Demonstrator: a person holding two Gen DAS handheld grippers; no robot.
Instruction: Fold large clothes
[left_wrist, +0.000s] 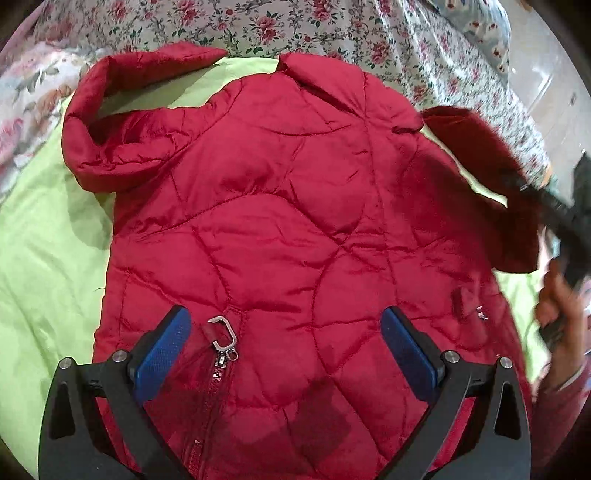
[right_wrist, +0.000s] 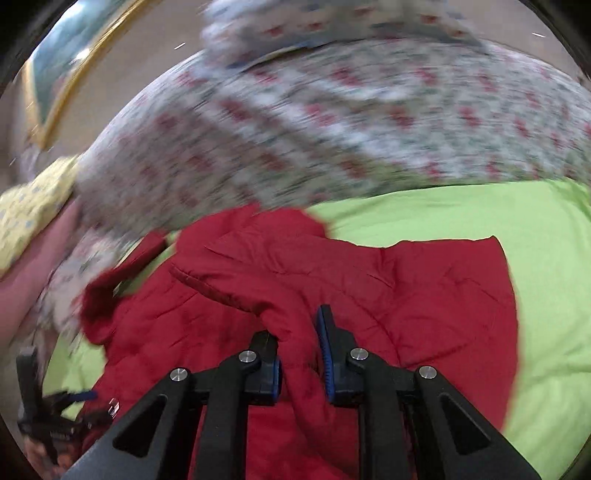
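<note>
A red quilted jacket (left_wrist: 288, 206) lies spread on a lime green sheet (left_wrist: 40, 236), its zipper pull (left_wrist: 223, 334) between my left fingers. My left gripper (left_wrist: 284, 328) is open and empty, just above the jacket's lower front. One sleeve (left_wrist: 122, 96) curls at the upper left. My right gripper (right_wrist: 297, 332) is shut on a fold of a red sleeve (right_wrist: 291, 295) and holds it over the jacket body (right_wrist: 424, 295). In the left wrist view the right gripper (left_wrist: 565, 221) and lifted sleeve (left_wrist: 491, 177) show blurred at the right edge.
A floral bedspread (left_wrist: 295, 26) lies beyond the green sheet (right_wrist: 461, 214). A yellow patterned cloth (right_wrist: 33, 199) and a framed picture (right_wrist: 66, 62) are at the left of the right wrist view. The person's hand (left_wrist: 557, 306) is at the right.
</note>
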